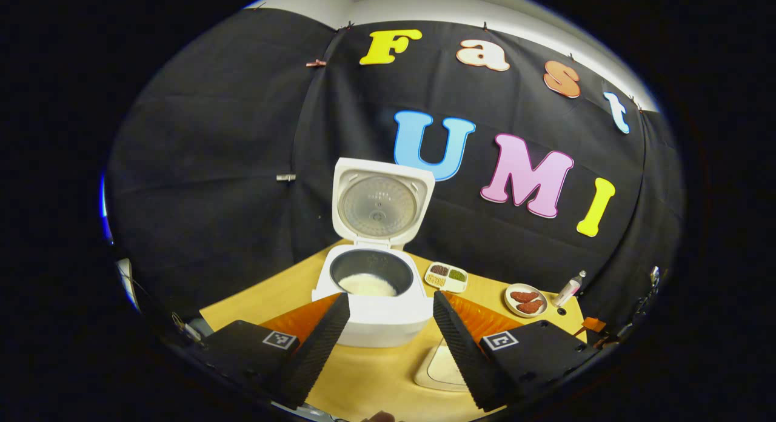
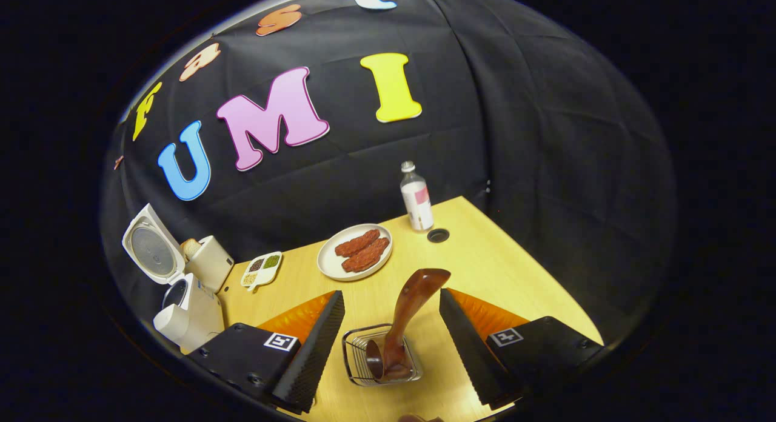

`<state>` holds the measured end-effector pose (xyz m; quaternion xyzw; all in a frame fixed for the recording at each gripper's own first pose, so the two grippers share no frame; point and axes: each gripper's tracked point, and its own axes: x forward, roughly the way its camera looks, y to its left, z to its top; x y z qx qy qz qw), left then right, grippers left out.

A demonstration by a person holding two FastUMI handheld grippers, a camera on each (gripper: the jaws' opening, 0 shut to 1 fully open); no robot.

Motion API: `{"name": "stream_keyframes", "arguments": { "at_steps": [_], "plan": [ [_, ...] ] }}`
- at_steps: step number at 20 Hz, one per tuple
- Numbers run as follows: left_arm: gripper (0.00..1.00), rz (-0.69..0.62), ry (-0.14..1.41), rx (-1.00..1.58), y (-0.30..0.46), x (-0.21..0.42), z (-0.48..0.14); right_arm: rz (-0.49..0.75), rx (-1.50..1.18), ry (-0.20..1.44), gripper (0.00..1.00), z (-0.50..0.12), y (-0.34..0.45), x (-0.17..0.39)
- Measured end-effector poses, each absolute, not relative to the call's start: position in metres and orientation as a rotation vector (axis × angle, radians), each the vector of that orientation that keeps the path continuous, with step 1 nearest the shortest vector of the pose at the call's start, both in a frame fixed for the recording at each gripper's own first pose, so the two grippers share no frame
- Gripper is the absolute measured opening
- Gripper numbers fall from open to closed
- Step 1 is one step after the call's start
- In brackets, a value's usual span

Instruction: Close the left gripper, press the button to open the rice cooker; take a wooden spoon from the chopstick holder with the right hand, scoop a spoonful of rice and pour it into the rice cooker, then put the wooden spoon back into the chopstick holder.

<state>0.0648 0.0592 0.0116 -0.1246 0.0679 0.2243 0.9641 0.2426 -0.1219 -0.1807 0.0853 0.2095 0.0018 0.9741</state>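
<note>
The wooden spoon [image 2: 405, 325] stands in the chopstick holder [image 2: 354, 355], between the open right tool's [image 2: 391, 337] fingers, handle leaning far-right. The left tool [image 1: 391, 331] is open too.

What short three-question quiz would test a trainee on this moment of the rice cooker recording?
1. True or false: the rice cooker has its lid closed.
2. Where does the wooden spoon stand? A) in the chopstick holder B) on the plate C) in the right gripper
3. Fill in: the left gripper is ____.

Key: 1 false, the lid stands up. 2 A, between the open fingers, untouched. 3 open.
</note>
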Motion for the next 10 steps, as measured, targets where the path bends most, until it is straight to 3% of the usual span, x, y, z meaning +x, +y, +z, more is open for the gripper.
{"name": "stream_keyframes", "arguments": {
  "at_steps": [10],
  "plan": [
    [0.95,0.405,0.015,-0.034,0.122,0.143,0.119,-0.028,0.018,0.288,0.98,-0.115,-0.121,0.165]
  ]
}}
